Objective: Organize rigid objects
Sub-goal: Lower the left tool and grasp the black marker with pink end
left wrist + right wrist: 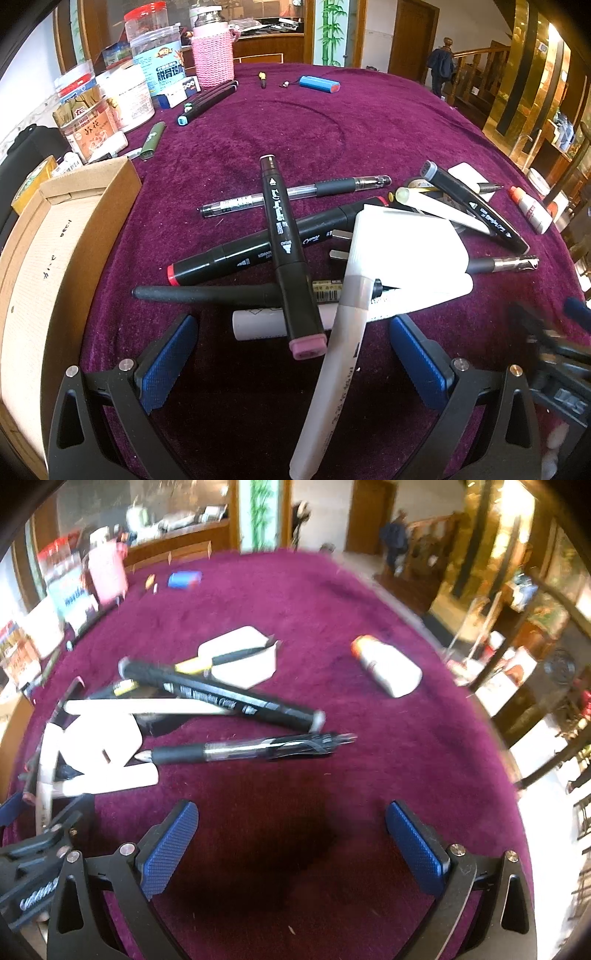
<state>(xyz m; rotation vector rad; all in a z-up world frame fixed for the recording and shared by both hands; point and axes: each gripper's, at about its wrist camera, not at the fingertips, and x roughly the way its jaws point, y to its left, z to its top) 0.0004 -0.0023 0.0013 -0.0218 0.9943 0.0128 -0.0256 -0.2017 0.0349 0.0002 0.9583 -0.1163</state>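
Note:
A heap of pens and markers lies on the purple cloth. In the left wrist view a black marker with a pink end [286, 254] crosses a red-capped black marker [258, 249], with a white plug adapter [402, 254] and a white marker [334, 373] beside them. My left gripper [291, 354] is open, its blue pads either side of the pink end and the white marker. My right gripper [291, 840] is open over bare cloth, just short of a clear gel pen [251, 751] and a black marker [221, 694]. The right wrist view is blurred.
A cardboard box [55, 236] stands at the left. Jars, a pink knitted bottle cover [214, 55] and more markers crowd the far left. A blue lighter [319, 84] lies far back. A small white bottle [388, 668] lies to the right. The cloth's far middle is bare.

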